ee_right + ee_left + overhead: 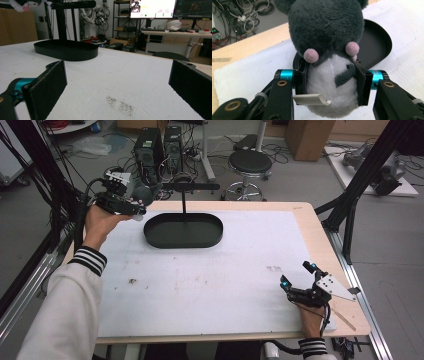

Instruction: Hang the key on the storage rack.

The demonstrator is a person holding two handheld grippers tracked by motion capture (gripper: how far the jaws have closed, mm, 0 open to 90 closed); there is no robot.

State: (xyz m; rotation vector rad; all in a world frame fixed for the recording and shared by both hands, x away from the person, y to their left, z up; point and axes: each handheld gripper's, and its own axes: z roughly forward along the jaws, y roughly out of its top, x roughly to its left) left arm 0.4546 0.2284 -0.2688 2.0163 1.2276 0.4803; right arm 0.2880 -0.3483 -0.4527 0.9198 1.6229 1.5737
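A dark grey plush toy [327,32] with a white belly and pink paws is clamped at its belly between the pads of my left gripper [332,82]. A curled paper tag hangs from the toy's underside. In the high view the left gripper [131,200] holds the plush toy [142,195] in the air above the table's far left corner, just left of the black oval tray [152,227] with its T-shaped stand [184,187]. My right gripper [297,275] rests open near the table's front right with nothing between its jaws, and its pads [50,85] stand wide apart.
A white sheet [210,270] covers the wooden table and carries a few small dirt marks [120,103]. Behind the table are a black stool [249,165], computer towers and cables on the floor. Black frame posts [350,210] stand at the right edge.
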